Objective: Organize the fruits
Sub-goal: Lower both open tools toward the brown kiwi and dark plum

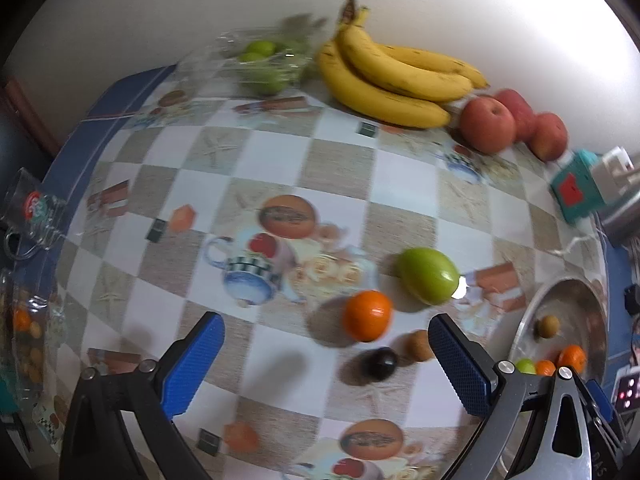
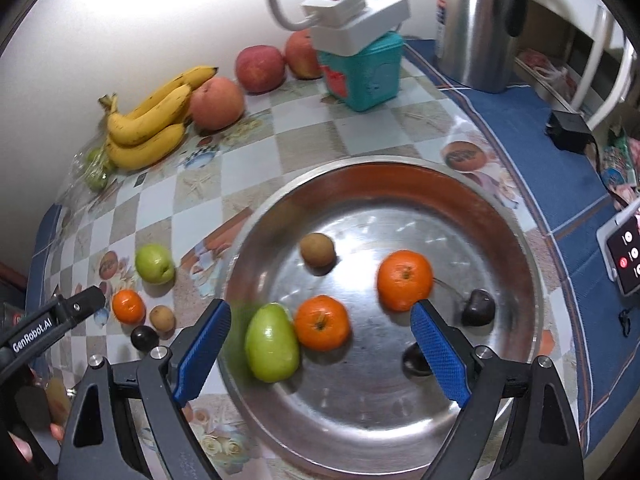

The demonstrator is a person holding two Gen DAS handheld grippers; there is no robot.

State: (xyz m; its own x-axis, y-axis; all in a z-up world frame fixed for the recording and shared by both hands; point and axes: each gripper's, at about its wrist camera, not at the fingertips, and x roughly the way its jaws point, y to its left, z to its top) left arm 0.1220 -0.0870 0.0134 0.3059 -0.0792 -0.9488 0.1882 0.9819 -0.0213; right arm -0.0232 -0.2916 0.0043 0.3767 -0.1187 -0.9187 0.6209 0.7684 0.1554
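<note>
Sorting day at the kitchen table: I hold my right gripper (image 2: 320, 344) over the steel bowl (image 2: 516, 248), its blue fingers spread wide and gripping nothing. Below it lie the fruits already gathered: a green fruit (image 2: 272, 346) touching an orange (image 2: 322, 322), a second orange (image 2: 405, 280) farther right, a small brown fruit (image 2: 317, 249) toward the back, and two dark ones (image 2: 478, 307) near the right finger. The green fruit is blurred at its left edge, so I judge it only just set down, though I cannot be sure.

My left gripper (image 1: 326, 364) hovers above the checked tablecloth (image 1: 340, 168), also spread and empty. In front of it, just beside the bowl, four loose pieces wait: a tangerine (image 1: 368, 315), a green fruit (image 1: 429, 275) behind it, a small brown fruit (image 1: 418, 345) half hidden by my right finger, and a dark round fruit (image 1: 380, 363) nearest me.

Bananas (image 1: 392, 76) and apples (image 1: 488, 124) sit against the wall, well apart from the work; a bag of green fruit (image 1: 264, 64) lies beside them.

The step in hand, as I read it, is the left side's pickup. The next move calls for lowering the open fingers around one piece, most likely the tangerine, without nudging the dark fruit close by it, since both would roll.
</note>
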